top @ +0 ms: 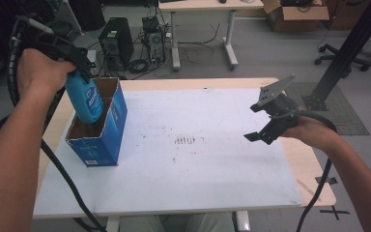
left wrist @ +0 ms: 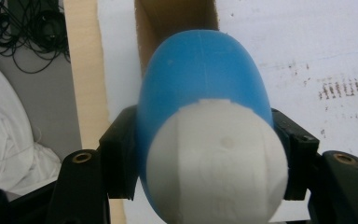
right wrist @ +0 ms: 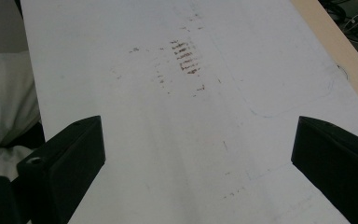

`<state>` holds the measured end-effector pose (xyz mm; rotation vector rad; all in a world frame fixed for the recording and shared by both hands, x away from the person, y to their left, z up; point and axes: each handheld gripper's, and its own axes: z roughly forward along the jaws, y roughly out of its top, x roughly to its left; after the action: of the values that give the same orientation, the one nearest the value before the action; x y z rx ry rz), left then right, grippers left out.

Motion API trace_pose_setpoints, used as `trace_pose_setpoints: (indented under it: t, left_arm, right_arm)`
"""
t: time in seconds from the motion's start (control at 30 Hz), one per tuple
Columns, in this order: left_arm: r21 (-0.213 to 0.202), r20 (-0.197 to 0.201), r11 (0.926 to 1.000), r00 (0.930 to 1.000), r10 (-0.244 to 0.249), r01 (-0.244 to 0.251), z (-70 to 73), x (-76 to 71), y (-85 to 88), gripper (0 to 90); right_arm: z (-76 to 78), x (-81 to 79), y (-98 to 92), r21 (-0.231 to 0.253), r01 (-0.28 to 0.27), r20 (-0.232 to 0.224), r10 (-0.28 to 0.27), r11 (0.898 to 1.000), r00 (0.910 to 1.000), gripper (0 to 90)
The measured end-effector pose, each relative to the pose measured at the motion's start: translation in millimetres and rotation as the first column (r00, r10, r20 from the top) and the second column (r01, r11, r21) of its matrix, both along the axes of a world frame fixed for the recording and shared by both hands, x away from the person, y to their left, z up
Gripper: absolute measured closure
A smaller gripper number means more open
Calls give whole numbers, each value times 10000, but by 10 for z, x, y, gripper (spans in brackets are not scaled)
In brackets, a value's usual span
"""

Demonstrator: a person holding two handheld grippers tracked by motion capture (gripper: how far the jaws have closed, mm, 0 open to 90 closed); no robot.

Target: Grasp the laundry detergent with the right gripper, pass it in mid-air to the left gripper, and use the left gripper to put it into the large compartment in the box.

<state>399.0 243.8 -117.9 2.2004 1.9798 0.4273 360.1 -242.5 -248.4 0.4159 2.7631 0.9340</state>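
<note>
1. Your left hand-held gripper is clamped on the blue bottle. In the left gripper view both black jaws press its sides just behind the white cap.

2. The bottle hangs at about 9 o'clock on the surface, tilted, with its lower end dipped into the open top of the blue cardboard box. Whether it touches the inside of the box, you cannot tell from here.

3. The box stands upright on the white sheet near the left edge. Looking along the left hand-held gripper, its brown inner wall sits straight ahead of the bottle, at 12 o'clock in that view.

4. Your right hand-held gripper hovers at about 3 o'clock over the surface, well apart from the box. Its jaws stand wide apart with nothing between them, and below them lies the bare white sheet with the brown smudge marks.

5. Judged from this, the job is past its middle: the bottle is gripped, lifted and lined up with the opening, partly inside.

6. What is left, as it looks: lower the bottle until it rests in the box, then spread the left jaws and draw the left hand-held gripper up and clear.

7. The box is light and unsupported, so a nudge on its rim could tip it.
</note>
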Motion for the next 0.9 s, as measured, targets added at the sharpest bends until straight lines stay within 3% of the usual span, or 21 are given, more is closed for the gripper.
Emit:
trace_pose_setpoints:
  t: [0.4,0.9]
  left_arm:
    - [-184,-245,9998,9997,29,-33,-421,42,69,379]
    - [-13,-385,10000,9992,-56,55,-887,112,106,379]
  right_arm:
    - [-28,-39,-10,-94,133,-45,-134,9999,9999,25]
    - [-86,-11,-35,-78,235,-110,-235,9997,9997,27]
